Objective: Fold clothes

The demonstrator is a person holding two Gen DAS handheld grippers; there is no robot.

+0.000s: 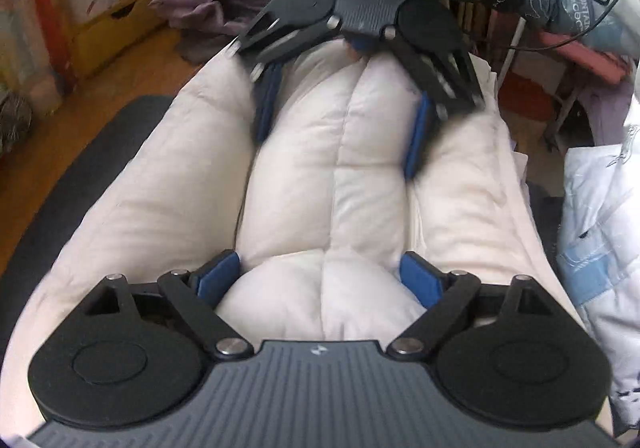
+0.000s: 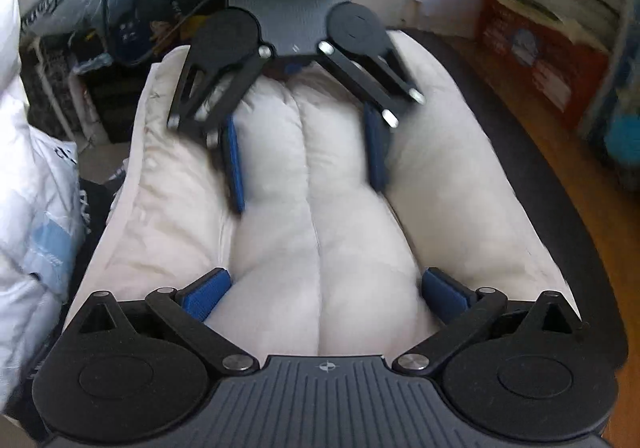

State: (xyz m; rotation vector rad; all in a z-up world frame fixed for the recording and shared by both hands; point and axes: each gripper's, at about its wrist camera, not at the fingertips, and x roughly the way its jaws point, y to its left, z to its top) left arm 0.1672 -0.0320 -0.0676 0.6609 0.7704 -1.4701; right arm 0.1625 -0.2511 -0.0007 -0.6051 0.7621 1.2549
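Left tool (image 1: 320, 280) gaped wide over near end of white puffy jacket (image 1: 320, 168), pads flanking its middle ridge. Jacket lay folded lengthwise on dark table (image 2: 560, 208). Right tool (image 2: 324, 300) likewise wide open, facing from opposite end.

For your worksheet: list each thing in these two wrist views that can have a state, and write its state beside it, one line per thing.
White padded garment: lying puffed up on the dark surface, a ridge bulging between both pairs of jaws.
Left gripper: jaws wide, blue pads either side of the ridge.
Right gripper: jaws wide, facing the left gripper across the garment.
Purple cloth: crumpled in a heap.
Dark surface: mostly covered by the garment.
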